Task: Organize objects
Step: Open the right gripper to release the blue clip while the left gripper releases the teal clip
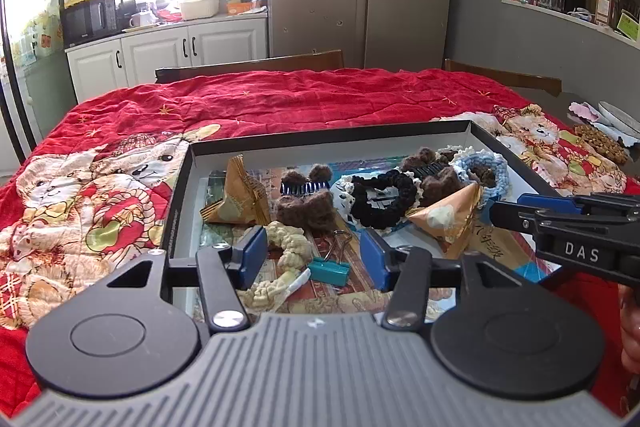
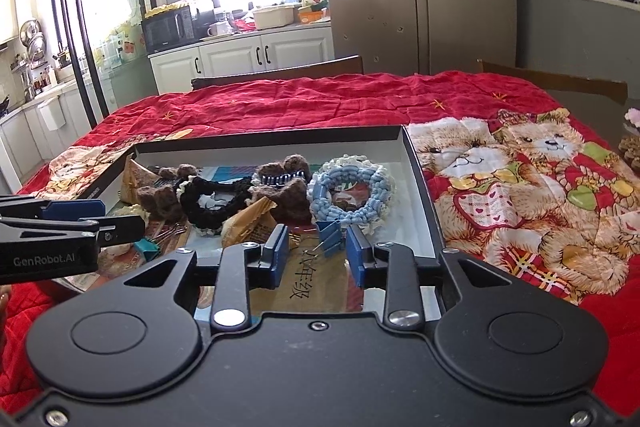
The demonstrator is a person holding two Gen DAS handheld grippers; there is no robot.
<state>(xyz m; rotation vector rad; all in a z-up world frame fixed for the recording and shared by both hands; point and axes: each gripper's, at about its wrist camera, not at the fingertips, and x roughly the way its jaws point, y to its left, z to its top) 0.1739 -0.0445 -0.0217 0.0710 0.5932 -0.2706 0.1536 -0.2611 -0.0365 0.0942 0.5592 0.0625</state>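
Both pairs of jaws stand apart and grip nothing. The left gripper (image 1: pixel 312 261) is partly spread in the lower middle of its view, with a teal binder clip (image 1: pixel 330 271) and a cream scrunchie (image 1: pixel 282 259) lying loose between its blue pads, touched by neither. The right gripper (image 2: pixel 318 255) is narrower, and a blue binder clip (image 2: pixel 330 238) sits in its gap, clear of both pads.

All of this lies in a shallow black-rimmed box (image 1: pixel 320 141) across the middle of both frames. In it there are four scrunchies: cream, a black one (image 1: pixel 380 201), a blue one (image 2: pixel 350 193) and a white one mostly hidden under the blue; two brown knitted hair clips (image 1: pixel 306 199); two gold wrapped snacks (image 1: pixel 240 197); and two binder clips.

The box rests on a red quilt (image 1: pixel 280 99) printed with bears. In the left view, the right gripper reaches in from the right edge over the box's near corner.
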